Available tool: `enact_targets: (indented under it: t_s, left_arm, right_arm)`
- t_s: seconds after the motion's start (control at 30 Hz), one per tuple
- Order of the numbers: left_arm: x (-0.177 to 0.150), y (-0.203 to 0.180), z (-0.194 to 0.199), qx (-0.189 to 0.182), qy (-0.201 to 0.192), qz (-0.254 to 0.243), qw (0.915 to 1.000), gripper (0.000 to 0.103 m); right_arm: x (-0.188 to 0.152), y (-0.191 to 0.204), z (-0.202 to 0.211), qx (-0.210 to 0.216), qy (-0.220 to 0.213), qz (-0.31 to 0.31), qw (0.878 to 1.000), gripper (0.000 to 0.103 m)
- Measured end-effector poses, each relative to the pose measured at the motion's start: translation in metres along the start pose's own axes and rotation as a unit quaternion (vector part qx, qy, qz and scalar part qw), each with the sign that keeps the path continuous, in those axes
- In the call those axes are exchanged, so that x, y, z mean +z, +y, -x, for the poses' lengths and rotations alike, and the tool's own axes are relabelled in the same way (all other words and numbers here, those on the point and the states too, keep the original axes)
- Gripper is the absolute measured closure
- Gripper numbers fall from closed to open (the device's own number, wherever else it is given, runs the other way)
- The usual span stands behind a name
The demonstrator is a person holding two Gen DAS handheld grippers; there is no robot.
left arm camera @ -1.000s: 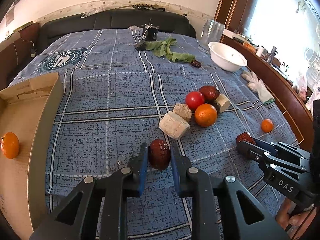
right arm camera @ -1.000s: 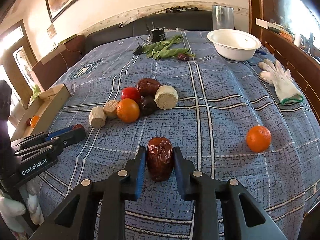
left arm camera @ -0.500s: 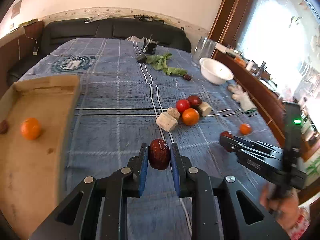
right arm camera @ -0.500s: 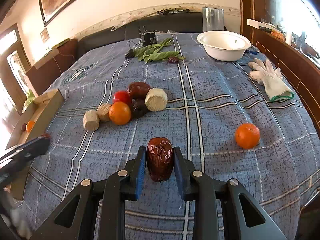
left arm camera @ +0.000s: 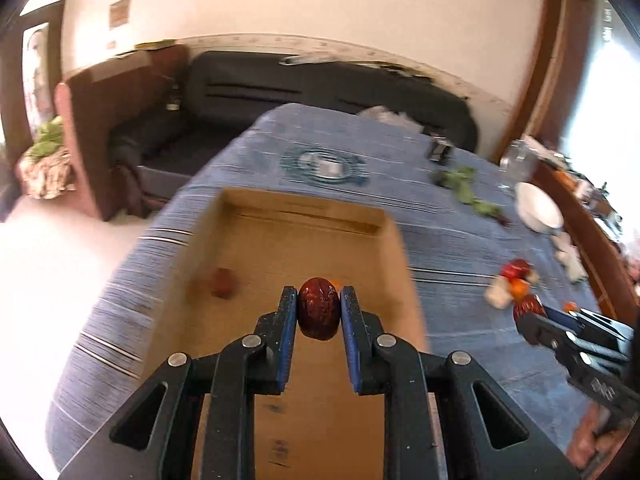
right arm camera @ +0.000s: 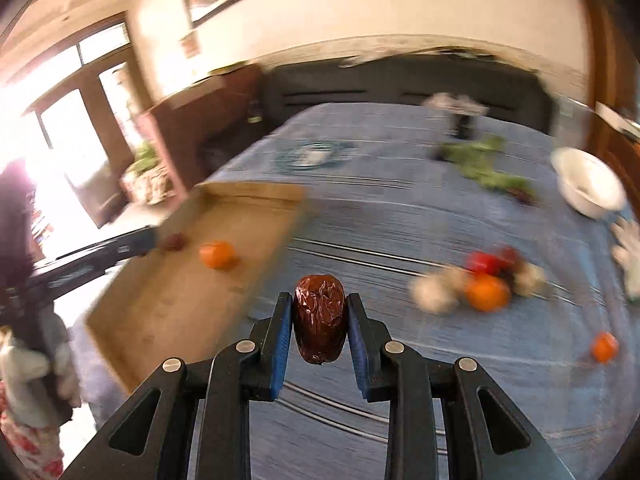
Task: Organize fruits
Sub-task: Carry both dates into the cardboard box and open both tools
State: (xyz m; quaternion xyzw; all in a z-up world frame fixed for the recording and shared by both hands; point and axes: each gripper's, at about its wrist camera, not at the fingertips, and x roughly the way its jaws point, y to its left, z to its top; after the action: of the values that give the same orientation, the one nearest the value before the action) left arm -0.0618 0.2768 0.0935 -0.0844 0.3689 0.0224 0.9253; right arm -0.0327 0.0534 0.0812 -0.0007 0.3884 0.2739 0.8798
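Observation:
My left gripper point(left arm camera: 319, 305) is shut on a dark red date point(left arm camera: 319, 308) and hangs over the open cardboard box point(left arm camera: 304, 216). A second date point(left arm camera: 224, 282) lies on the box floor; the tangerine behind my held date is mostly hidden. In the right wrist view my right gripper point(right arm camera: 319, 318) is shut on a wrinkled brown date point(right arm camera: 319, 316), above the blue bedcover just right of the box point(right arm camera: 248, 194), where a tangerine point(right arm camera: 216, 254) lies. My left gripper point(right arm camera: 158, 240) shows over the box's left side with its date.
A blurred pile of fruit and pale blocks point(right arm camera: 480, 284) sits mid-bed, a lone tangerine point(right arm camera: 605, 346) to its right. A white bowl point(right arm camera: 588, 186), green leaves point(right arm camera: 480, 160) and gloves lie at the far right. The bed's left edge drops to the floor point(left arm camera: 52, 264).
Both grippers have swung left and risen, each still holding its date. The left one now hangs over the cardboard box; the fruit pile has slid to the right of both views.

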Motion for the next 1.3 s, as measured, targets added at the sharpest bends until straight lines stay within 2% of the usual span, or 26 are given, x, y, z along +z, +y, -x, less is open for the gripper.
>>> enact_targets:
  t_s: [0.07,0.23,0.4,0.53,0.67,0.73,0.77,0.8,0.9,1.07,1.17,1.3]
  left_arm:
    - [0.005,0.013,-0.01,0.022,0.01,0.002,0.9997,0.082]
    - [0.008,0.037,-0.037,0.068,0.057,0.008,0.996,0.082]
    - [0.003,0.056,-0.069,0.069,0.117,0.024,0.9904,0.082]
    - [-0.001,0.062,-0.085,0.06,0.142,0.037,0.9873,0.082]
    - [-0.002,0.06,-0.088,0.062,0.149,0.031,0.9864,0.081]
    - [-0.001,0.059,-0.09,0.059,0.15,0.031,0.9864,0.072]
    - [0.0,0.058,-0.09,0.057,0.151,0.031,0.9863,0.061]
    - [0.0,0.057,-0.09,0.056,0.149,0.032,0.9867,0.058]
    - [0.0,0.06,-0.085,0.055,0.141,0.037,0.9877,0.054]
    - [0.0,0.06,-0.067,0.054,0.12,0.047,0.9902,0.053]
    - [0.001,0.053,-0.045,0.059,0.089,0.042,0.9934,0.051]
    - [-0.002,0.039,-0.014,0.07,0.039,0.037,0.9961,0.042]
  right_arm:
    - [0.007,0.023,-0.02,0.017,0.014,0.014,1.0,0.073]
    - [0.013,0.065,-0.068,0.023,0.052,0.05,0.997,0.073]
    - [0.009,0.073,-0.108,0.027,0.088,0.052,0.994,0.073]
    - [0.007,0.077,-0.126,0.022,0.104,0.06,0.993,0.073]
    - [0.009,0.08,-0.137,0.016,0.111,0.069,0.991,0.073]
    - [0.009,0.082,-0.139,0.018,0.113,0.07,0.991,0.073]
    - [0.01,0.082,-0.139,0.015,0.112,0.071,0.991,0.073]
    - [0.011,0.084,-0.14,0.011,0.11,0.071,0.991,0.073]
    - [0.01,0.085,-0.137,0.015,0.105,0.07,0.992,0.067]
    - [0.008,0.085,-0.115,0.024,0.076,0.065,0.995,0.053]
    - [0.005,0.084,-0.095,0.025,0.055,0.069,0.996,0.049]
    - [-0.013,0.085,-0.071,0.015,0.038,0.087,0.995,0.049]
